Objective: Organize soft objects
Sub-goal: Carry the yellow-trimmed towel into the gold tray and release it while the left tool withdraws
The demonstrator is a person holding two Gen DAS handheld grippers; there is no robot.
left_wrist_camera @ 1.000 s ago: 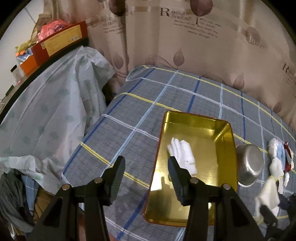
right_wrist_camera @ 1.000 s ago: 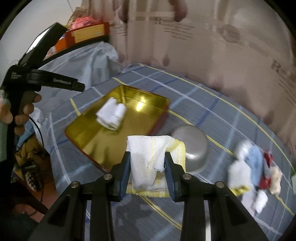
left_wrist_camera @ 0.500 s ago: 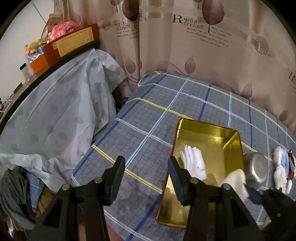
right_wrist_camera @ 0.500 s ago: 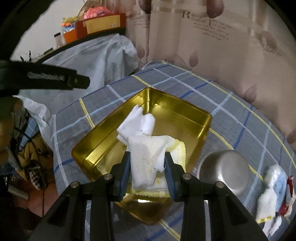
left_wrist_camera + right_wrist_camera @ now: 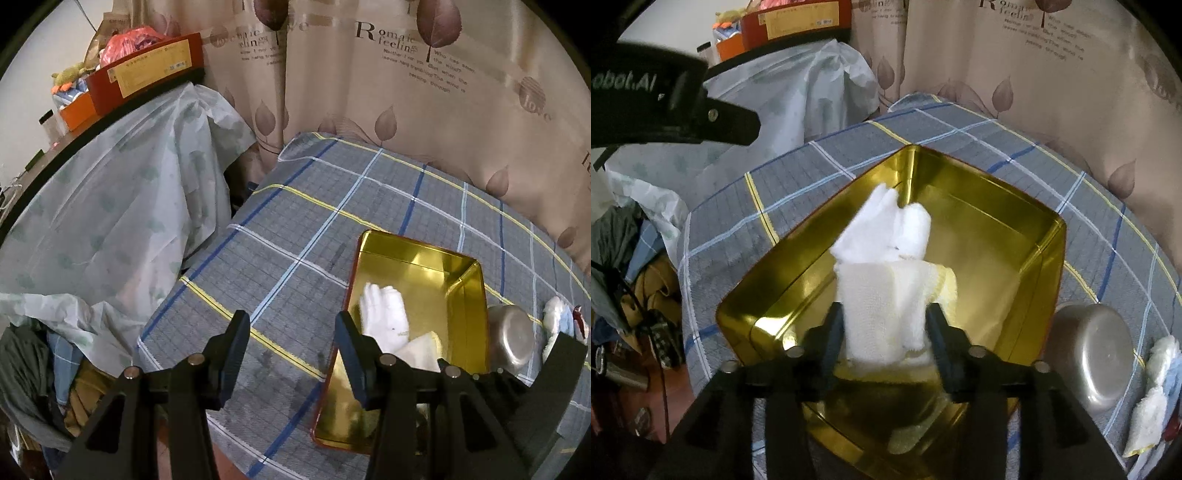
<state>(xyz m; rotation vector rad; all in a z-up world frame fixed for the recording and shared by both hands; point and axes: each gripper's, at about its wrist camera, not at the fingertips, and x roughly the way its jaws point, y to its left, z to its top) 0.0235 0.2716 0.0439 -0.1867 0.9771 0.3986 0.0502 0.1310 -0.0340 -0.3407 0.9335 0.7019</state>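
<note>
Over the gold tin (image 5: 1015, 236), the right claw (image 5: 886, 332) is opening around the folded cloth (image 5: 886, 306), releasing it. Left claw (image 5: 291, 350) hangs spread, empty. Next: withdraw, fetch from the pile (image 5: 1152, 398).

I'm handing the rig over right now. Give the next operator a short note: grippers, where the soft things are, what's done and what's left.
Right gripper: jaws opening, white cloth between them, over the gold tray.
Left gripper: open, empty, over the tablecloth beside the tray.
Done: white glove lies in the tray; the cloth is being released next to it.
Left: a small pile of soft items on the tablecloth beyond the metal bowl, to be moved into the tray.
</note>
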